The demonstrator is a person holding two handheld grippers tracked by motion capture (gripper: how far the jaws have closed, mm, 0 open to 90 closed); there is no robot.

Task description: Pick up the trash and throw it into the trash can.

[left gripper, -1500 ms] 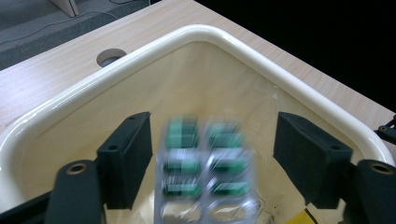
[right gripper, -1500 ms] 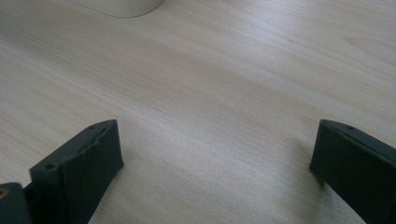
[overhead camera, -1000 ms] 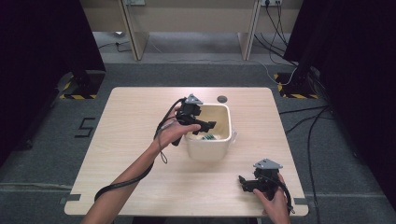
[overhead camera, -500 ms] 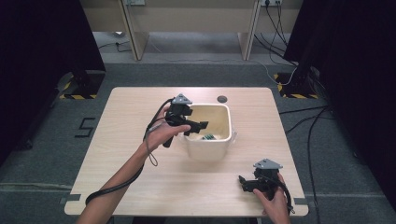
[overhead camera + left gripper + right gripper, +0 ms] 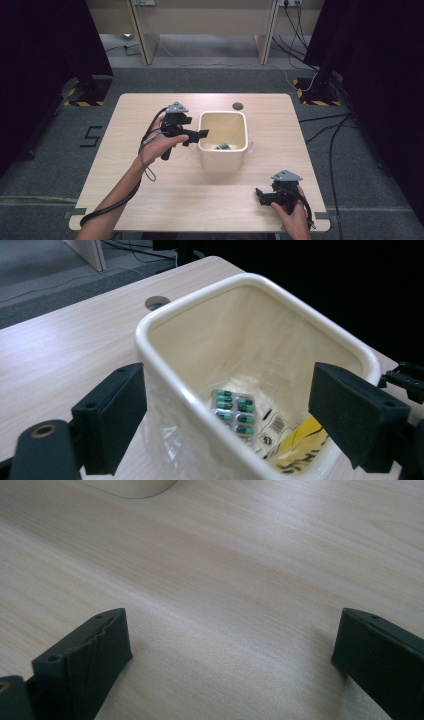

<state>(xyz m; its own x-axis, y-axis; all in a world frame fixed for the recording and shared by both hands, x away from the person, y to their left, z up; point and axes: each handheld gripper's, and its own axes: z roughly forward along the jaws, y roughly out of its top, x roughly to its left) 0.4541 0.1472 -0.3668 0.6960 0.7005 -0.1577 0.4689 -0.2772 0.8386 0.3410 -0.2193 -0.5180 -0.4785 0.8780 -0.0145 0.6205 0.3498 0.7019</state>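
A cream plastic bin stands in the middle of the table. At its bottom lie a blister pack of green capsules, a small clear sachet and a yellow packet. My left gripper hovers just left of the bin, pointing at its rim. Its jaws have just been opening and stand wide, with nothing gripped. In the left gripper view the bin's near corner shows between them. My right gripper rests near the table's front right edge, open over bare wood.
A dark round cable hole sits behind the bin near the table's far edge. Black cables trail from both grippers. Desk legs and dark curtains stand beyond the table.
My left gripper has drawn back leftward from above the bin's inside to beside its left rim. The right gripper has stayed put.
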